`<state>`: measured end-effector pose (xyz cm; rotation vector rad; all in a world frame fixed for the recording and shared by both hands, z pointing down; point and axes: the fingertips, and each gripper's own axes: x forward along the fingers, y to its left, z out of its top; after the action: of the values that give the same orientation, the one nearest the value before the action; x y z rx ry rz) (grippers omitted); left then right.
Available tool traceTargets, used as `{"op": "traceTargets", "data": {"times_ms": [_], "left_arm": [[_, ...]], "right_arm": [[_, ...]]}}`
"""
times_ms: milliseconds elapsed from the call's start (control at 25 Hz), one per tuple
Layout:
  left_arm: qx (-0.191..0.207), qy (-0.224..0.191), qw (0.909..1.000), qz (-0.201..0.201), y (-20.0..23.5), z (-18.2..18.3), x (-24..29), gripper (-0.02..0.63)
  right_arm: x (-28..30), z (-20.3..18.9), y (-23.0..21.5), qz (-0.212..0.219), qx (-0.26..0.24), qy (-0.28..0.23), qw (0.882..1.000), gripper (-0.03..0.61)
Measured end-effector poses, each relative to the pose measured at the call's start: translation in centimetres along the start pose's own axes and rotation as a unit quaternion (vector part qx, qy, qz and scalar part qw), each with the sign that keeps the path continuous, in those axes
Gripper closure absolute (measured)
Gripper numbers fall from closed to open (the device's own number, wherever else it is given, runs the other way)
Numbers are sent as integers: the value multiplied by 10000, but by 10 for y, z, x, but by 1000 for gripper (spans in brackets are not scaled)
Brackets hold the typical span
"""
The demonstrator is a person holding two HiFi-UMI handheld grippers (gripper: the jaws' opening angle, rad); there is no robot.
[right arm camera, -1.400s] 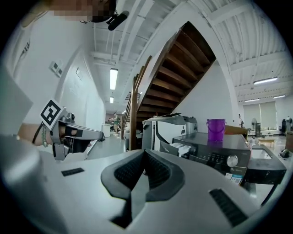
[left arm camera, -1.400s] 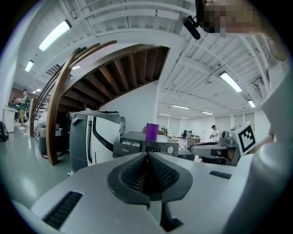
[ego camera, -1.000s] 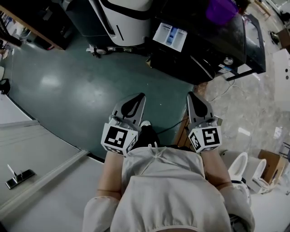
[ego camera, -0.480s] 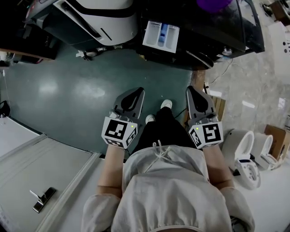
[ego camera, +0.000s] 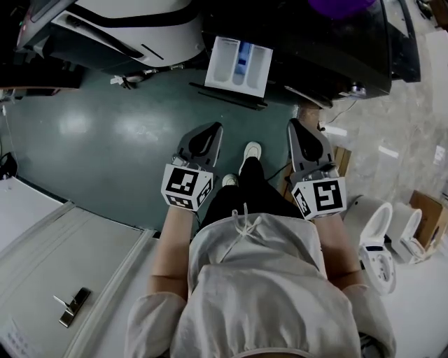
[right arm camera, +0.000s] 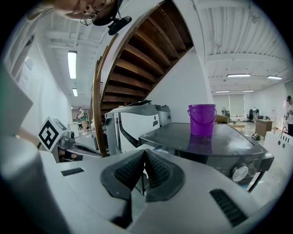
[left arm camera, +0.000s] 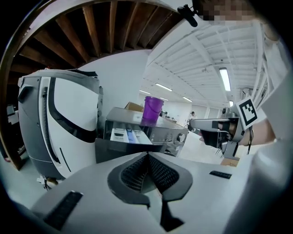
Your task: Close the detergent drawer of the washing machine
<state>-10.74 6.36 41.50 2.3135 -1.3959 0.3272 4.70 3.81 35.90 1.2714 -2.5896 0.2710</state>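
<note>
The detergent drawer is pulled far out of the front of the washing machine. White cups and one blue part can be seen inside the drawer. In the left gripper view the drawer is seen sticking out from the top corner of the washing machine, under the purple bucket. The bucket is set on top of the washing machine. A big white machine is parked just beside the washing machine.

The left gripper is held in front of the washing machine, well apart from the drawer. Its jaws are pressed together and nothing is pinched between them. The right gripper is held in front of the washing machine too, also well apart from it. Its jaws are pressed together as well, and nothing is held in them. Both tips are pointed toward the washing machine, above the green floor.

It looks like none of the job is done yet. The drawer is not touched by anything, and it is wide open. What is left is most likely this: one gripper has to be brought up to the front of the drawer. Then the drawer has to be pushed straight back until it sits flat in the washing machine. Closed jaws should be fine for pushing.
</note>
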Motion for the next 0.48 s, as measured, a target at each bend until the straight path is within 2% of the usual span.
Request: {"op": "traceTargets", "data": {"times_ms": [200,480], "left_arm": [[-49,189,9997,109,21,-15,47,592],[-119,250,9990,361,37,-22,79,592]], "right_arm": [[34,-14,-32,71,73,108,9999,575],[58,-17,-51,124,38,108,9999,575]]}}
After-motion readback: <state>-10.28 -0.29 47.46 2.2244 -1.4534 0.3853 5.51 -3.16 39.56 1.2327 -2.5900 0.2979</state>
